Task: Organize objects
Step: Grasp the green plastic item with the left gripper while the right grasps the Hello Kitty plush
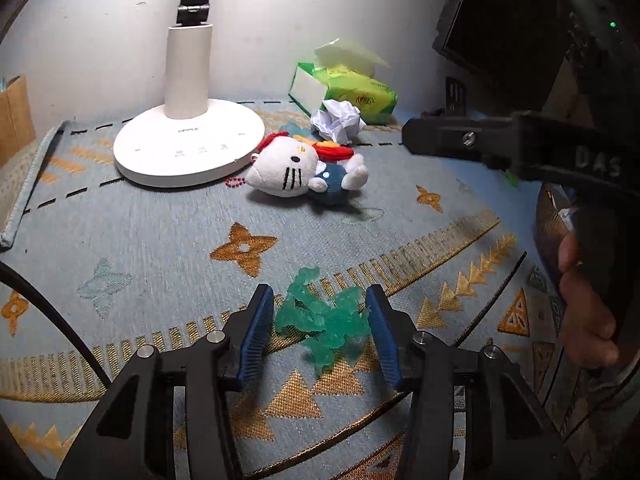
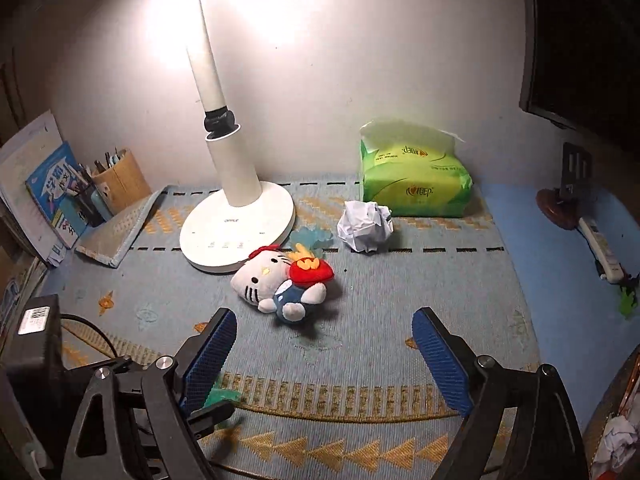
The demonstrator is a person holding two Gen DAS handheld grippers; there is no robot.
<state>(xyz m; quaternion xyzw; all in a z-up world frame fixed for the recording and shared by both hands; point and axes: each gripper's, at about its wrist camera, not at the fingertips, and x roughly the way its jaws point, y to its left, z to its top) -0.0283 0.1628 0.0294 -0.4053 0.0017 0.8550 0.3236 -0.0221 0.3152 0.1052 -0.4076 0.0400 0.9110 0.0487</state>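
- The left gripper (image 1: pixel 320 320) points down at the patterned mat (image 1: pixel 160 240), its blue pads (image 1: pixel 258 332) on either side of a crumpled teal green wrapper (image 1: pixel 324 320) at the near edge. The right pad seems to touch the wrapper; on the left a thin gap shows, so I cannot tell whether the grip is firm.
- The right gripper (image 2: pixel 324 360) hangs over the near part of the mat (image 2: pixel 400 300) with its jaws spread wide and nothing between them. From the left wrist view it shows as a dark body at the right, with a hand (image 1: pixel 588 312) around it.
- A plush cat toy (image 2: pixel 280 284) lies on its side mid-mat, just beside the base of the white desk lamp (image 2: pixel 236 232).
- A ball of crumpled white paper (image 2: pixel 364 226) sits farther back, right of the lamp, near a green tissue pack (image 2: pixel 416 184) by the wall.
- Far left, a pen holder (image 2: pixel 120 184) stands beside some books (image 2: pixel 52 184).
- Far right, off the mat, a white remote (image 2: pixel 602 248) lies on the blue surface.
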